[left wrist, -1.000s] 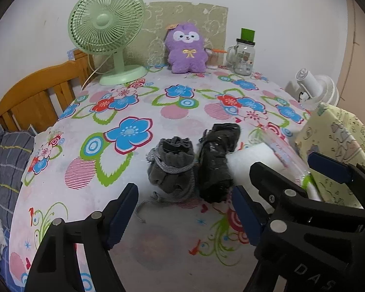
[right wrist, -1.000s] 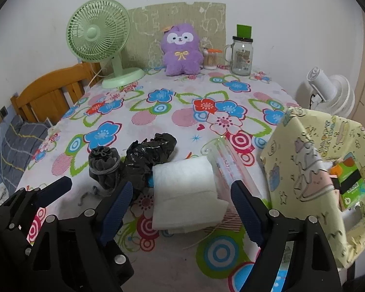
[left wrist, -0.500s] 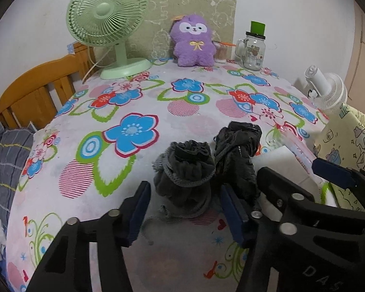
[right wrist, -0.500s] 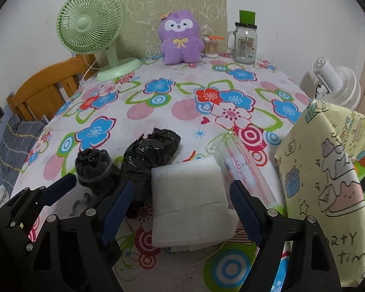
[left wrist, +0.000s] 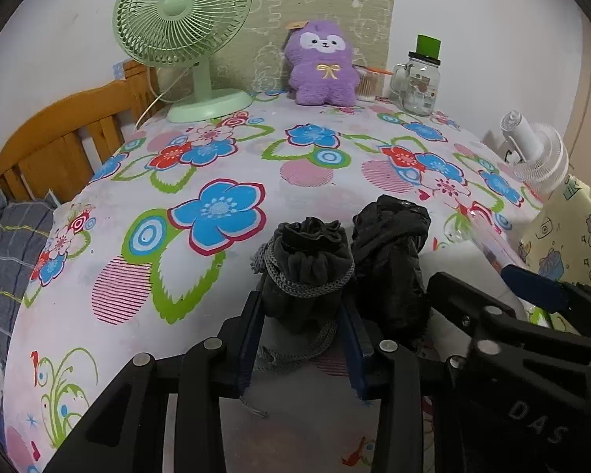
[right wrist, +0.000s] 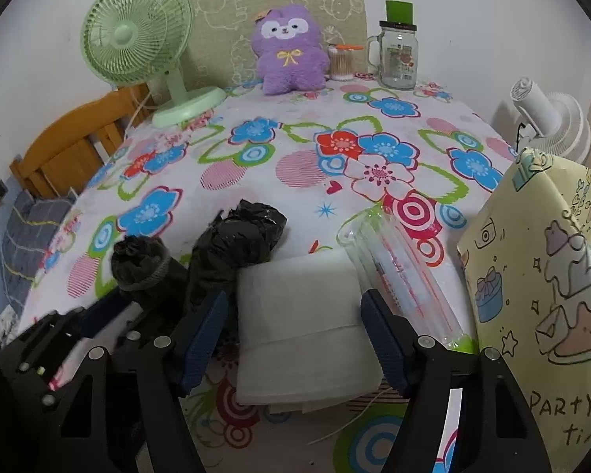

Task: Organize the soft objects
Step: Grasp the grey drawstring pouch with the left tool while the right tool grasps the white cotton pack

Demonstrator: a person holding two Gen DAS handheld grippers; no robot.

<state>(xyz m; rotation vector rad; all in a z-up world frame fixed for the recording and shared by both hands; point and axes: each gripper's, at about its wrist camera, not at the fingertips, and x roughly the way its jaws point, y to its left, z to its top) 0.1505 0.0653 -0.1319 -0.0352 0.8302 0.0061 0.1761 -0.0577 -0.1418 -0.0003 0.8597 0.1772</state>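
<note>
at the far left of the flower-print tablecloth (left wrist: 98,307) stands the pale green desk fan (left wrist: 185,35), well apart from the work.

nearer, the dark grey drawstring fabric pouch (left wrist: 309,272) sits upright on the cloth, and the left gripper (left wrist: 301,339) has its blue pads on either side of the pouch's lower body. its jaws are closing, and the pads look to be touching the fabric, though how firmly they press cannot be told. so the step in hand, as i judge it, is the pick-up of this pouch.

just beside it on the right, touching or nearly so, lies the crumpled black plastic bag bundle (right wrist: 236,244).

next comes the folded white foam sheet (right wrist: 303,315), lying flat with its far left corner against the black bundle. the right gripper (right wrist: 295,341) straddles it, jaws closing, with the sheet between them and small gaps at the pads: not yet grasped.

a clear plastic tube sleeve (right wrist: 402,276) rests along the sheet's right edge, then the yellow cartoon-print party bag (right wrist: 539,276).

the next move calls for finishing both squeezes before lifting, keeping the right pad clear of the tube, and minding the pouch's loose cord.
</note>
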